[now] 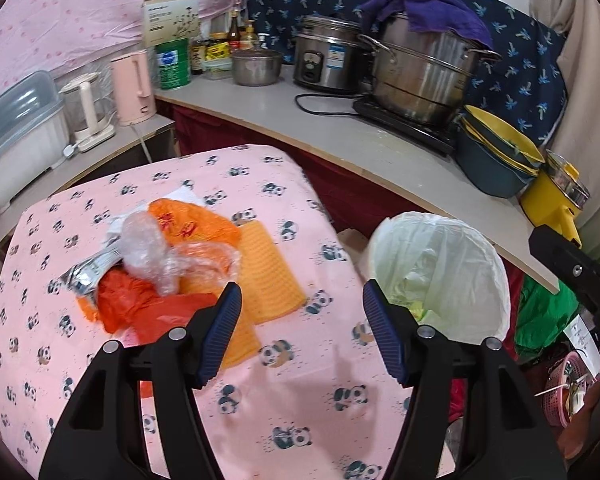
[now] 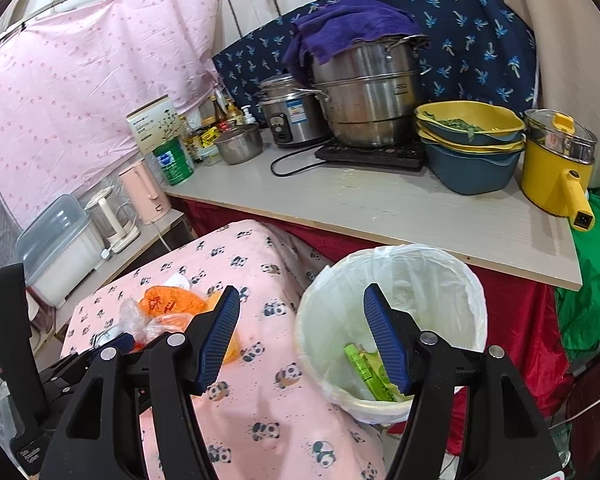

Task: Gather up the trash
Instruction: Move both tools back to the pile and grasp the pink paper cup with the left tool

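A heap of trash lies on the pink panda tablecloth (image 1: 284,396): orange plastic bags (image 1: 188,224), a crumpled clear plastic wrap (image 1: 148,252), a silver foil wrapper (image 1: 90,272) and white paper. My left gripper (image 1: 302,308) is open and empty, just right of the heap above the cloth. A white bin with a liner (image 1: 440,256) stands to the right of the table. My right gripper (image 2: 300,312) is open and empty above the bin's left rim (image 2: 312,320). Green wrappers (image 2: 368,372) lie in the bin. The heap also shows in the right wrist view (image 2: 168,304).
A counter (image 2: 380,208) behind holds a steel steamer pot (image 2: 368,96) under a purple towel, a rice cooker (image 2: 288,112), stacked bowls (image 2: 468,148) and a yellow pot (image 2: 556,168). Kettles (image 1: 132,88) and a plastic box (image 1: 16,136) stand on the left shelf. A green bag (image 2: 592,280) sits at the right.
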Demonstrator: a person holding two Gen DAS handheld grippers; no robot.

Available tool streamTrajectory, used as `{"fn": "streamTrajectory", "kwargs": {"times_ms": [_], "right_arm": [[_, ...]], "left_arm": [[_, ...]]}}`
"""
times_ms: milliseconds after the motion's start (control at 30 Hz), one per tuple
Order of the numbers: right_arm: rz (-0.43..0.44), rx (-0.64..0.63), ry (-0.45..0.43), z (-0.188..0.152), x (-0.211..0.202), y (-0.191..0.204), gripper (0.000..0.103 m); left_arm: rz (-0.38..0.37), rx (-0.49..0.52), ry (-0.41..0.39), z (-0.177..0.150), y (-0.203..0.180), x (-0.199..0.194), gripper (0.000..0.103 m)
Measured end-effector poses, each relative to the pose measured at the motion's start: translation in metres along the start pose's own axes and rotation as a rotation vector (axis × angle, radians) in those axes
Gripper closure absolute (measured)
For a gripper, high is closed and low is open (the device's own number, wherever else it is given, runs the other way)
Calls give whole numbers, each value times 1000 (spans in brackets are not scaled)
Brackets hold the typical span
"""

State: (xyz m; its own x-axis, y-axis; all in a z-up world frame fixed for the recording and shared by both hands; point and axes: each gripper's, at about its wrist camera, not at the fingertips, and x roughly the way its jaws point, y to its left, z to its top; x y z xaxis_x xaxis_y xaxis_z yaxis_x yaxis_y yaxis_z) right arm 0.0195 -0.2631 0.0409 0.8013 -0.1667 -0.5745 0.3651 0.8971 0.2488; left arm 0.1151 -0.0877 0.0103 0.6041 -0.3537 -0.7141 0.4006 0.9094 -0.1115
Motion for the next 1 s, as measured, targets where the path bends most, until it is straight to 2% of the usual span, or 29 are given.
{"fn": "streamTrajectory", "kwargs": {"times_ms": [133,667,1000], "right_arm": [[25,-33,15,-4,2,20,40],[125,-136,104,-37,25,97,40],[182,-195,191,-67,46,139,40]], "left_arm": [[35,-37,-1,-6,23,-5,39],[167,-157,14,-38,117,-21,38],[214,-209,74,-66,163,-18,38]]}}
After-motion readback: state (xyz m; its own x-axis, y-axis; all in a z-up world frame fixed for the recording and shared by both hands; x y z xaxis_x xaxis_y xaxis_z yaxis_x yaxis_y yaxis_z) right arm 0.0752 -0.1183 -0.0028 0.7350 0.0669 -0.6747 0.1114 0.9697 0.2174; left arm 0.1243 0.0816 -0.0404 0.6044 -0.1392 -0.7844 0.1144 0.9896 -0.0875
